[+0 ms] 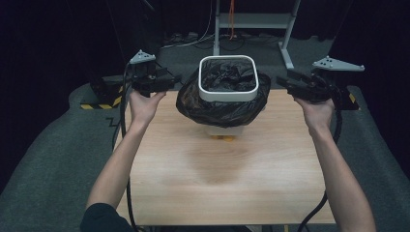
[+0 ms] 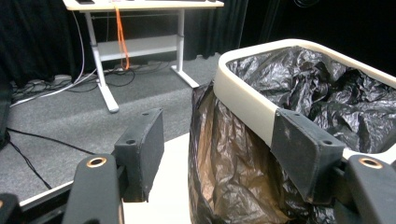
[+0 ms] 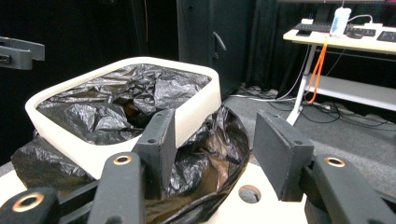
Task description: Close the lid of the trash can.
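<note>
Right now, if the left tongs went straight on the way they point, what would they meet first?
Probably the black bin liner draped over the white bin; the open left tongs point at that corner, though depth is unclear.

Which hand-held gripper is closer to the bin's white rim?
The left hand-held gripper: it nearly meets the black plastic bin bag under the square white rim. The right hand-held gripper stands farther off.
</note>
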The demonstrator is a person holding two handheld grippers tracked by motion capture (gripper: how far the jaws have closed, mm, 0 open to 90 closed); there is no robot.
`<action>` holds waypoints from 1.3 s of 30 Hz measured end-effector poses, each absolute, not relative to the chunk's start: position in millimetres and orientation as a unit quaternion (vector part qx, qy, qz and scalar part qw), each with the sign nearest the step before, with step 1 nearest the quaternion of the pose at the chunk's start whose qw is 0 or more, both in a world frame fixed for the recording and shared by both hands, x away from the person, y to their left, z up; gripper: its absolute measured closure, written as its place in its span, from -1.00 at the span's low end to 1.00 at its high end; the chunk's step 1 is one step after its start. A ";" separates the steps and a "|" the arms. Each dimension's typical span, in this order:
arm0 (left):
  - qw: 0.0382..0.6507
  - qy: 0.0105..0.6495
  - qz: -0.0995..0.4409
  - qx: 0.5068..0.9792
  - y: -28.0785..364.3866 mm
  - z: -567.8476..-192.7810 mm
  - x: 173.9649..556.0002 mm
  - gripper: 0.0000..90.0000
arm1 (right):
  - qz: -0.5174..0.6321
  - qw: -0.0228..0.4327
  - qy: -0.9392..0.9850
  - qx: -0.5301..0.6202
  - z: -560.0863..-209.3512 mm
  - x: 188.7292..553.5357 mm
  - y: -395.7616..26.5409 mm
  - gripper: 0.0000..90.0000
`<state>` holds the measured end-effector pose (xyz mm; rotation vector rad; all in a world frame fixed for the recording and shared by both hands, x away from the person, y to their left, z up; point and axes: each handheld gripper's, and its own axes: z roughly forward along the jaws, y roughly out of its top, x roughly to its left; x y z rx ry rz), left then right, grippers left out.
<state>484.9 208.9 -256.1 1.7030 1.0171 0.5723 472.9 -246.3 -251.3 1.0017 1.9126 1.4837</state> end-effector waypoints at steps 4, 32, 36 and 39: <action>0.513 0.424 0.237 0.707 211.2 -257.0 481.5 -0.23 | 0.549 0.258 0.704 0.369 -251.2 470.4 -249.0 0.09; 0.510 0.448 0.230 0.697 233.3 -284.1 464.3 -0.23 | 0.551 0.249 0.697 0.386 -276.7 460.8 -269.7 0.09; 0.507 0.454 0.230 0.696 237.3 -290.2 463.6 -0.23 | 0.550 0.246 0.698 0.387 -279.9 459.7 -270.5 0.09; 0.506 0.458 0.227 0.695 240.4 -295.7 463.2 -0.23 | 0.548 0.242 0.700 0.388 -283.1 459.5 -270.6 0.09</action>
